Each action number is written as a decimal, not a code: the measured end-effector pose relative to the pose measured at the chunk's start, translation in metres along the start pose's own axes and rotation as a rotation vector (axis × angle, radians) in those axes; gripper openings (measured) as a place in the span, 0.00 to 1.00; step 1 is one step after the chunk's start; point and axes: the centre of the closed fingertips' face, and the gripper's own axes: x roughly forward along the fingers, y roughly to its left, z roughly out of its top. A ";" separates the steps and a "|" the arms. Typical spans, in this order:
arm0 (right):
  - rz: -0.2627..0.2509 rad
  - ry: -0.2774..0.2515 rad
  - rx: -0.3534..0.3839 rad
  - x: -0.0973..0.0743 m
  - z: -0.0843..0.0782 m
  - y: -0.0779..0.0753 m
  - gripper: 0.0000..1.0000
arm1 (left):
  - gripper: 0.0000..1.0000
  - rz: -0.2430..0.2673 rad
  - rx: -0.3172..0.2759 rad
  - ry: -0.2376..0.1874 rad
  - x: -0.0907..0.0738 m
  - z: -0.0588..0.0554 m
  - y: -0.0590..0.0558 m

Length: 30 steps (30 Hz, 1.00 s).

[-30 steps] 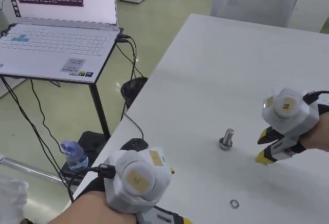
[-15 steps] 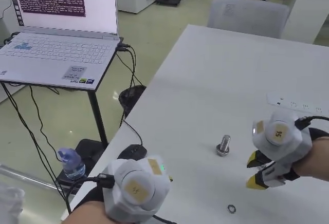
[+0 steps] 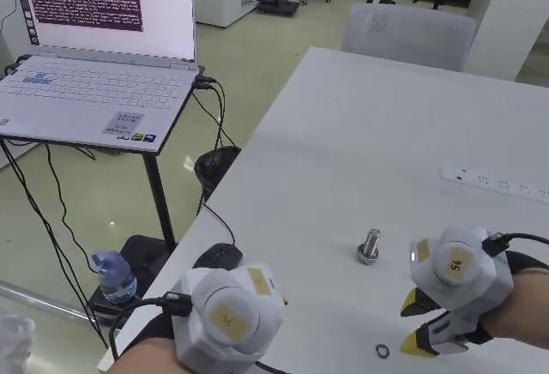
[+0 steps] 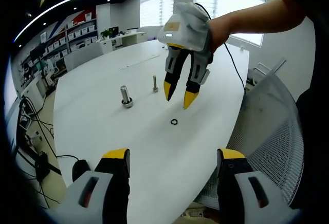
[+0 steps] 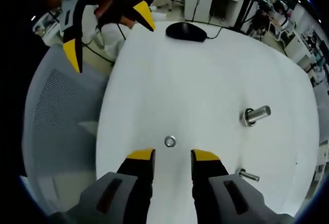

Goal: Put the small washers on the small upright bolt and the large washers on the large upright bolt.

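— Where do we see the washer?
— One small washer [image 5: 169, 141] lies flat on the white surface [image 3: 360, 134], near our edge. It is just ahead of the right gripper [image 5: 172, 157] and not touching it.
— And our grip?
— On the right, the fingers [image 5: 141, 157] are parted a little and hold nothing. The left gripper [image 4: 173, 157] is spread wide, also empty, at the near left corner.
— The bolts?
— The large bolt [image 3: 369, 246] stands upright farther in, well apart from the washer. The small bolt [image 4: 155, 84] stands near it, to its right.
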 end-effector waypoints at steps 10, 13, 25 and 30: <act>-0.006 -0.005 0.018 0.020 0.001 0.004 0.28 | 0.68 0.002 0.015 -0.006 -0.004 0.000 0.003; -0.011 0.002 0.013 0.029 -0.001 0.004 0.28 | 0.69 -0.001 0.015 -0.009 -0.003 0.000 0.002; -0.008 0.024 0.026 0.049 -0.006 0.005 0.26 | 0.68 -0.009 0.006 -0.009 -0.003 -0.003 0.002; -0.013 0.024 0.028 0.051 -0.006 0.005 0.26 | 0.68 -0.008 0.001 -0.012 -0.004 -0.003 0.004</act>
